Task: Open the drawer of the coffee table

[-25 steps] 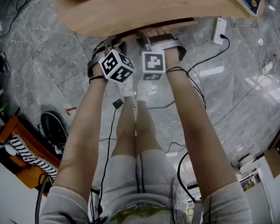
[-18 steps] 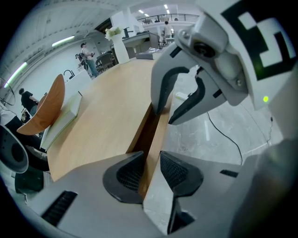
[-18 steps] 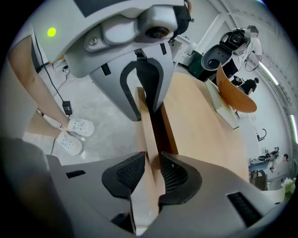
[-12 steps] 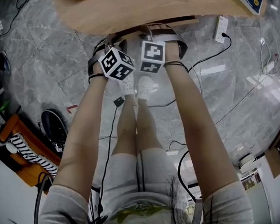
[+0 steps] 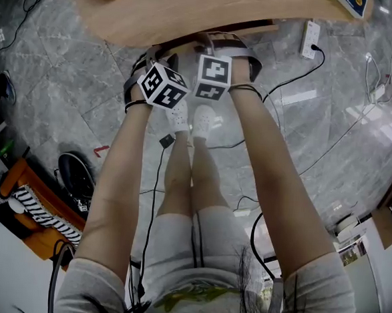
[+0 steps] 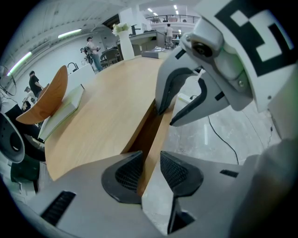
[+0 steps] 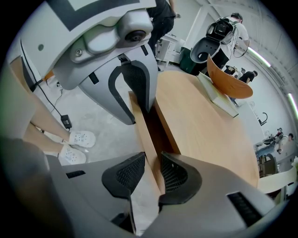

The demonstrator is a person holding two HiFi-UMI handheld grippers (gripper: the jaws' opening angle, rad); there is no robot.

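Left claw [image 6: 150, 169], right claw [image 7: 151, 174] pinch the drawer [image 6: 156, 138] — ajar; contents unseen

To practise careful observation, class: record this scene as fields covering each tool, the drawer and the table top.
Left tool: shut on the drawer front
Right tool: shut on the same drawer front
Drawer: slightly open, with a dark gap between the drawer front and the table top
On table top: book, curved brown piece

Pale tan wood drawer [image 6: 156, 142]; grey marbled floor [image 5: 59, 103].
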